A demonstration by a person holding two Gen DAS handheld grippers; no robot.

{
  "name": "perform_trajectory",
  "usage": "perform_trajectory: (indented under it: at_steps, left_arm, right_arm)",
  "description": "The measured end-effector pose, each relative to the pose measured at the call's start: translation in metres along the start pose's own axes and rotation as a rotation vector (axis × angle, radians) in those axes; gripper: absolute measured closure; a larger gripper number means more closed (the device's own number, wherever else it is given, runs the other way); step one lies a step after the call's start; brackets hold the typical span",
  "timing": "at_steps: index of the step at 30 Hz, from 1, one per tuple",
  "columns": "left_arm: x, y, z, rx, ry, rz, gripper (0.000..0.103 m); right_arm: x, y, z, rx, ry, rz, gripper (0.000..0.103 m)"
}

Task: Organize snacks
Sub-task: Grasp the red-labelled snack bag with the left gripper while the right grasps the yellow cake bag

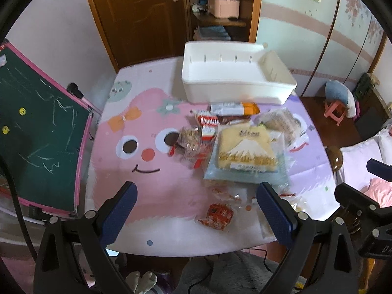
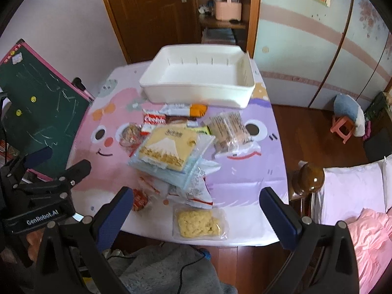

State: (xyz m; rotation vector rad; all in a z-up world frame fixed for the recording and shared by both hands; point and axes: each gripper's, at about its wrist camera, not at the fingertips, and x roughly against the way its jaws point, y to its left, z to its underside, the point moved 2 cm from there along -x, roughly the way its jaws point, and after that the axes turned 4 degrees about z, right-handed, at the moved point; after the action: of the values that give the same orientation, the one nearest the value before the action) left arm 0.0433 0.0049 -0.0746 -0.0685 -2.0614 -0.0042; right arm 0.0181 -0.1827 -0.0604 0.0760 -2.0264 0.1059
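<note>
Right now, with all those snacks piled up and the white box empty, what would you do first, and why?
Probably lower the right hand-held gripper onto the yellow crumbly snack pack: it lies alone at the near table edge, both grippers are open and empty, and the white box holds nothing yet.

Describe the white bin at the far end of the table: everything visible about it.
The white bin is a rectangular, open-topped tub, plastic-looking, with rounded corners and slotted ribs along its inner walls. It sits upright and empty at the table's far end. A loose white divider panel leans inside its right end. An orange-and-white snack packet lies against its front wall.
</note>
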Motion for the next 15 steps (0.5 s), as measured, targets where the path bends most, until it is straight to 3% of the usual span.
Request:
perform_trajectory:
  at_steps: [6,15]
  left_arm:
    - [-0.050,0.011,0.017,0.027,0.111,0.048,0.005]
    - [-0.118,0.019,0.050,0.030,0.263,0.052,0.005]
  right_arm:
    - [-0.044,-0.002,0.018,0.008,0.112,-0.046,0.001]
    - [-0.106,-0.001,0.055,0.016,0.279,-0.075,0.001]
